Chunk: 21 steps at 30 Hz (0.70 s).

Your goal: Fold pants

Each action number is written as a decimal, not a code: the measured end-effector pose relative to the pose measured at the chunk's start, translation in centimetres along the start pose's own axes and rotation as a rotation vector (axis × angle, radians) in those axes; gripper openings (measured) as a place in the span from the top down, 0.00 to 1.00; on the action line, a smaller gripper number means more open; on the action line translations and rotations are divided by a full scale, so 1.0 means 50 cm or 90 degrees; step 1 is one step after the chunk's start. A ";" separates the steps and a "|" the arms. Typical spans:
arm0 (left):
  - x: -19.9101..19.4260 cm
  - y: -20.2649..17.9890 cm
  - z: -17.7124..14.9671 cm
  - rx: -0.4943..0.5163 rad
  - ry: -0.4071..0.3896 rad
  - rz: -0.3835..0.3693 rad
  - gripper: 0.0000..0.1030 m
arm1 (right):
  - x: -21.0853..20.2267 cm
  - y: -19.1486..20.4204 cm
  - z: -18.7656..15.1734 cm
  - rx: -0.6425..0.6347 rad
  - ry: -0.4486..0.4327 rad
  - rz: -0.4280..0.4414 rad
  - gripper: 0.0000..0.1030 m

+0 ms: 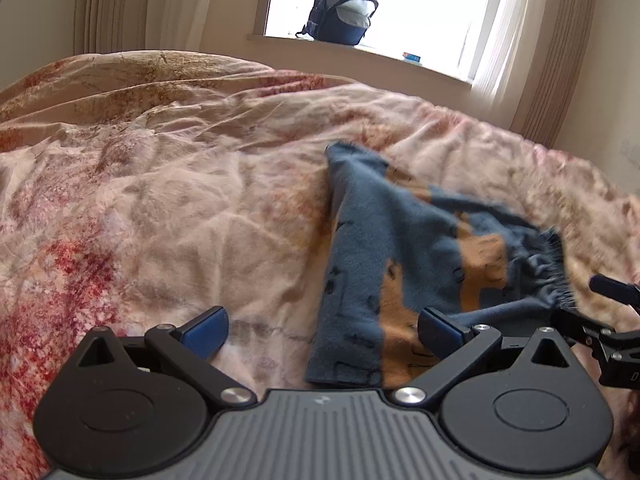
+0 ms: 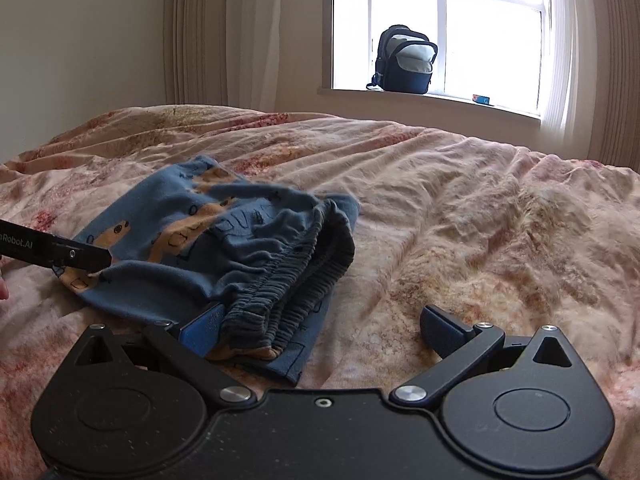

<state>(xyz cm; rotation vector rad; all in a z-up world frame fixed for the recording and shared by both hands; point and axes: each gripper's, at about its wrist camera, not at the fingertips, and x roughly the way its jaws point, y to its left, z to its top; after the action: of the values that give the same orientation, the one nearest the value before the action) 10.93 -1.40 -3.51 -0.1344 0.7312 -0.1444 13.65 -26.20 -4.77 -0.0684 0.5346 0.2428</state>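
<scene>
Blue pants [image 2: 224, 248] with orange print are seen lying bunched on the bed [image 2: 460, 208]. The left hand-held gripper [image 1: 320, 330] is held spread wide, nothing gripped; one pant end lies between its fingers, toward the right one. The right hand-held gripper [image 2: 320, 330] is likewise spread wide, the elastic waistband [image 2: 280, 288] lying against its left finger [image 2: 202, 328], not clamped.
</scene>
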 end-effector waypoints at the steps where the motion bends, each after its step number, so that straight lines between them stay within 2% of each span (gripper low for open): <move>1: -0.004 0.002 0.002 -0.007 -0.007 -0.014 0.00 | -0.005 0.000 0.012 -0.010 -0.020 0.009 0.00; 3: -0.009 0.002 0.003 -0.016 -0.015 -0.033 0.00 | 0.001 0.003 0.050 -0.039 -0.045 0.008 0.00; 7: 0.003 -0.001 -0.007 -0.001 0.006 -0.014 0.00 | 0.064 -0.009 0.130 -0.046 -0.046 0.016 0.00; 9: 0.007 -0.004 -0.014 0.010 0.007 -0.003 0.00 | 0.123 -0.014 0.150 -0.061 -0.009 0.009 0.00; 11: 0.008 -0.008 -0.016 0.023 0.006 0.001 0.00 | 0.183 -0.017 0.143 -0.090 0.051 -0.034 0.00; 12: 0.008 -0.010 -0.015 0.027 0.007 0.004 0.00 | 0.202 -0.024 0.135 -0.084 0.072 -0.036 0.01; 15: 0.003 -0.009 -0.009 0.023 0.016 -0.003 0.00 | 0.175 -0.057 0.126 0.001 0.041 0.008 0.01; 18: -0.006 -0.002 -0.001 -0.002 0.033 -0.023 0.00 | 0.112 -0.069 0.115 0.034 0.004 0.032 0.00; 21: -0.015 0.001 0.006 -0.009 0.047 -0.036 0.00 | 0.077 -0.073 0.096 0.040 0.017 0.094 0.00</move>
<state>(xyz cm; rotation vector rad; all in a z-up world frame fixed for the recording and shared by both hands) 10.57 -1.18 -2.80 -0.1635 0.8025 -0.1998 20.13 -28.31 -2.62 0.0290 0.5745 0.3700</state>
